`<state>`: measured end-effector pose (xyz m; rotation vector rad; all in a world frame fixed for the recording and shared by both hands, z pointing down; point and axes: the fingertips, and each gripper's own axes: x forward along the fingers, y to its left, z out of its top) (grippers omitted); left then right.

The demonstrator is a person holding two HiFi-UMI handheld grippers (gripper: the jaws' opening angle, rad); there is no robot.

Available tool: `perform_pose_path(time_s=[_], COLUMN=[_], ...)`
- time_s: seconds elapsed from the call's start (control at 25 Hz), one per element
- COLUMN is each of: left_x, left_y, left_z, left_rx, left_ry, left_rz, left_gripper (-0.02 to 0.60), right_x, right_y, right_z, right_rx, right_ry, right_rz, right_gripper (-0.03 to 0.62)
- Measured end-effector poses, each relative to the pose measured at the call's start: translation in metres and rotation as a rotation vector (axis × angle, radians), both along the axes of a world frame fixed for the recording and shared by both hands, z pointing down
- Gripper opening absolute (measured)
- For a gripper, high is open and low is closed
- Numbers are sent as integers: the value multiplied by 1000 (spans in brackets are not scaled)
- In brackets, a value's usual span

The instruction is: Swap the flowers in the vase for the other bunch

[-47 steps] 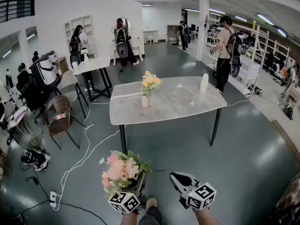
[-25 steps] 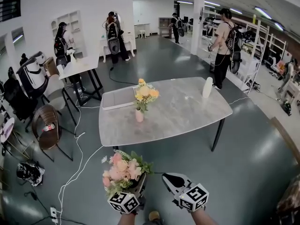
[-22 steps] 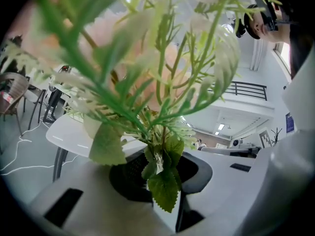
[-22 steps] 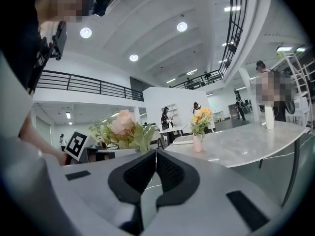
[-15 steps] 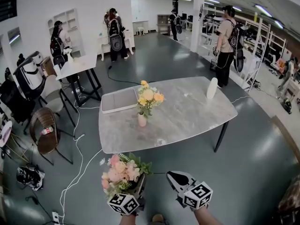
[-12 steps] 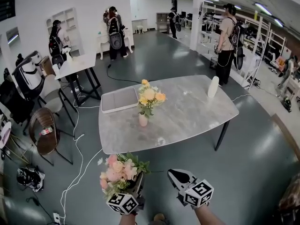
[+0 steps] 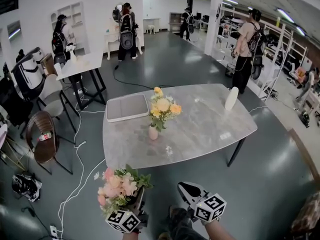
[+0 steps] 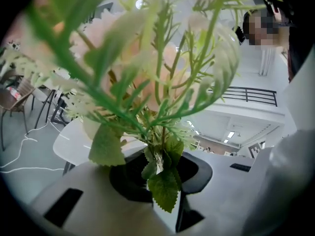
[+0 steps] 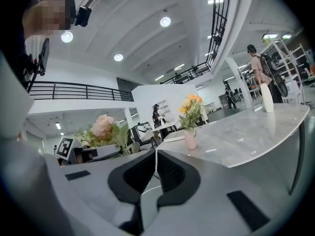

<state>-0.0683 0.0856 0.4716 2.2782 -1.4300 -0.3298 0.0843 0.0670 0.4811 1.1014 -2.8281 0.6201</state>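
A bunch of pink flowers point(image 7: 117, 188) with green leaves stands up from my left gripper point(image 7: 136, 196), which is shut on its stems point(image 8: 158, 154). The blooms fill most of the left gripper view. My right gripper point(image 7: 184, 188) is beside it, shut with nothing in it, its jaws meeting in the right gripper view point(image 9: 156, 163). Ahead of both, on the grey marble table point(image 7: 200, 129), a small pink vase point(image 7: 153, 132) holds yellow and orange flowers point(image 7: 163, 107). The vase point(image 9: 190, 139) and the pink bunch point(image 9: 103, 127) also show in the right gripper view.
A white tray point(image 7: 126, 107) lies on the table's far left, and a tall white bottle point(image 7: 231, 98) stands at its far right. White cables point(image 7: 75, 174) run over the floor at left, near a chair point(image 7: 42, 134) and a black bag point(image 7: 25, 184). Several people stand beyond.
Both grippers have come nearer to the table's near edge, and the table looks bigger in the head view. The pink bunch stays in the left gripper; the right stays shut.
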Motion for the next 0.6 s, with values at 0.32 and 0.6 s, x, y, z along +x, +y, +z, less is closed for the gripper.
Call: perform_pose_path(time_s=[0.32,0.6], left_x=[-32,-36], left_y=[-52,-112], left_z=[12,12], left_rx=[-13,-25], left_ry=[-11,9], left_rz=[-91,-142], left_gripper=[97,97], right_x=[-29,-37], right_y=[-73,-143], right_z=[19,27], right_rx=[-16,-52], right_ry=[-23,-9], right_rz=[-57,-87], right_gripper=[21,21])
